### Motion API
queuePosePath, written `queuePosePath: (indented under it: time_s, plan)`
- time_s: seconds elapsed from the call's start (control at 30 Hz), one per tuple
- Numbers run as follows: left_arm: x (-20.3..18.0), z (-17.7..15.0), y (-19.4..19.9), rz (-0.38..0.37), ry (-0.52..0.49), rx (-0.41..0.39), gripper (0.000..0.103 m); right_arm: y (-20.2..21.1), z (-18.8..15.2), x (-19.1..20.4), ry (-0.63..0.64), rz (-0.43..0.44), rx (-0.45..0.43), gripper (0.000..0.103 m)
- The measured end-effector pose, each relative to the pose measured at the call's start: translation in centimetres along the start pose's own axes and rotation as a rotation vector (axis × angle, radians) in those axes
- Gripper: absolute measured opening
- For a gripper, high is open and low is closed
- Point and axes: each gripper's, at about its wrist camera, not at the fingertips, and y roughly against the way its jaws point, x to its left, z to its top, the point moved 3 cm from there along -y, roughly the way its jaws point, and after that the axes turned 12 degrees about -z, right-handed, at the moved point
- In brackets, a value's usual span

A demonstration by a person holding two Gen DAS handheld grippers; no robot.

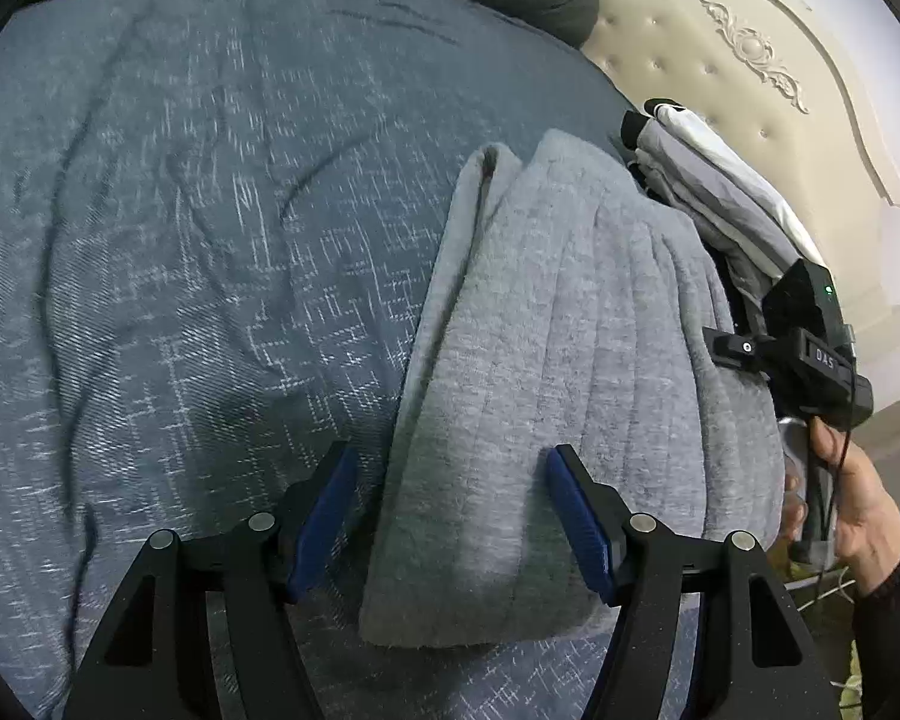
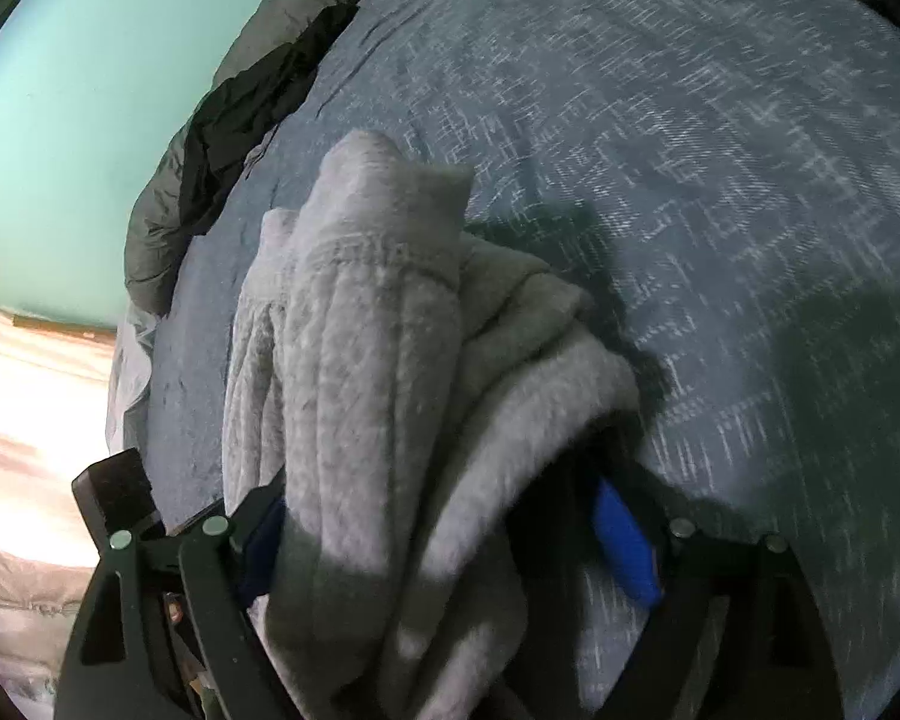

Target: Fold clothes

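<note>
- Left wrist view: the left gripper (image 1: 450, 516) stands wide apart, gripping nothing; the grey garment (image 1: 546, 372) lies folded on the blue bedspread (image 1: 180, 240), its near edge between the fingers, its long axis running straight ahead.
- Right wrist view: the right gripper (image 2: 450, 540) also spread, with bunched cloth draped between its fingers; whether it is pinched, I cannot tell.
- Both look equally near.

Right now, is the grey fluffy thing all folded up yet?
Nearly. The grey fleece garment already lies in a folded bundle on the blue bedspread. The left gripper hovers open over its near end; fabric bunches between the right gripper's jaws. Beside it lies a folded pile. Tidying and stacking remain.
</note>
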Motion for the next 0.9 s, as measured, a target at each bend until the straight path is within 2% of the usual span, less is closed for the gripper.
queuePosePath:
  time_s: [0.03,0.07,0.1,0.13,0.17,0.23,0.27,0.33,0.5,0.53,0.77,0.9]
  plan:
    - [0.1,-0.1,-0.1,-0.01,0.003,-0.001,0.069,-0.1,0.2,0.2,0.015,0.01,-0.006,0.065]
    - [0.1,-0.2,-0.2,-0.022,0.005,-0.004,0.069,0.0,0.4,0.4,0.033,0.022,-0.016,0.058]
    - [0.2,-0.3,-0.3,-0.038,0.009,-0.009,0.068,0.2,0.5,0.6,0.051,0.033,-0.025,0.046]
    - [0.3,-0.4,-0.4,-0.07,0.022,-0.012,0.06,0.4,0.6,0.9,0.071,0.035,-0.034,0.039]
    - [0.4,-0.6,-0.4,-0.09,0.029,-0.017,0.049,0.5,0.7,1.2,0.092,0.036,-0.044,0.037]
    - [0.3,-0.9,-0.2,-0.107,0.031,-0.027,0.044,0.9,0.6,1.6,0.131,0.042,-0.06,0.029]
    - [0.3,-1.0,-0.2,-0.116,0.032,-0.032,0.035,1.3,0.6,1.8,0.149,0.047,-0.072,0.028]
    - [0.3,-1.3,0.0,-0.133,0.034,-0.043,0.026,2.1,0.5,2.1,0.174,0.075,-0.093,0.026]
    - [-1.0,-1.5,2.0,-0.138,0.007,-0.077,0.016,3.8,0.7,4.2,0.228,0.135,-0.127,0.024]
    - [-1.5,-1.5,2.5,-0.146,-0.003,-0.085,0.011,4.0,0.8,4.8,0.24,0.147,-0.131,0.024]
    - [-2.1,-1.7,6.5,-0.137,-0.012,-0.168,0.011,5.7,1.8,9.6,0.331,0.22,-0.156,0.023]
    - [-2.1,-1.8,8.3,-0.13,-0.011,-0.207,0.011,5.3,3.1,12.8,0.4,0.246,-0.141,0.023]
